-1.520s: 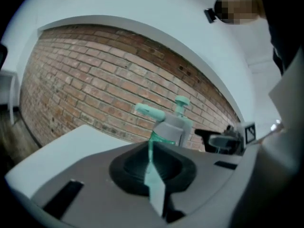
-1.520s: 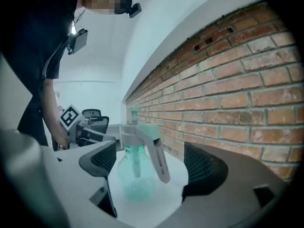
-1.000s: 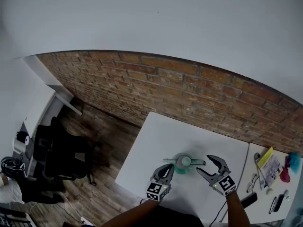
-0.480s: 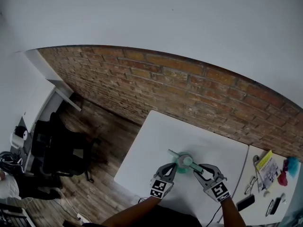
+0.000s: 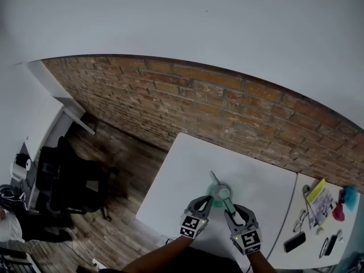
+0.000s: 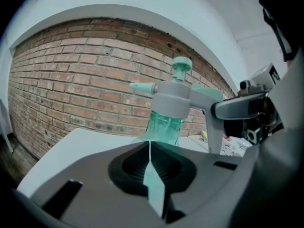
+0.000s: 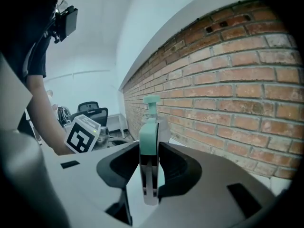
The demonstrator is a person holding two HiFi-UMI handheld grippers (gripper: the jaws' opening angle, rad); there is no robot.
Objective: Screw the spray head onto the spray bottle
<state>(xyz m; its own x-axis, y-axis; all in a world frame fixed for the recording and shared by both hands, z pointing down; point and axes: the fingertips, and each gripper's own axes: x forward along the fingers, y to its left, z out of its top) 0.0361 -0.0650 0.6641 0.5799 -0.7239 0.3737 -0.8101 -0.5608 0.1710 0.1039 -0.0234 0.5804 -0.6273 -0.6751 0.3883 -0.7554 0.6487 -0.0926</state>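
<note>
Grey-and-mint plastic spray head (image 6: pixel 173 98) sits atop the translucent green bottle (image 6: pixel 164 127) on the white table (image 5: pixel 187 164). Right gripper (image 7: pixel 148 148) has just been closing and pinches its handle; left gripper (image 6: pixel 149 145), jaws pressed together, is beside the bottle. Likely the tightening step: next, swing the handle round.

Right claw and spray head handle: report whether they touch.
Touching. Right gripper view: the right claw, jaws just closing, presses both sides of the spray head handle.

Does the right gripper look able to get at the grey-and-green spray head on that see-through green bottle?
Probably yes: the right gripper has just closed its jaws on the grey-and-green spray head's handle, with nothing in the way.
</note>
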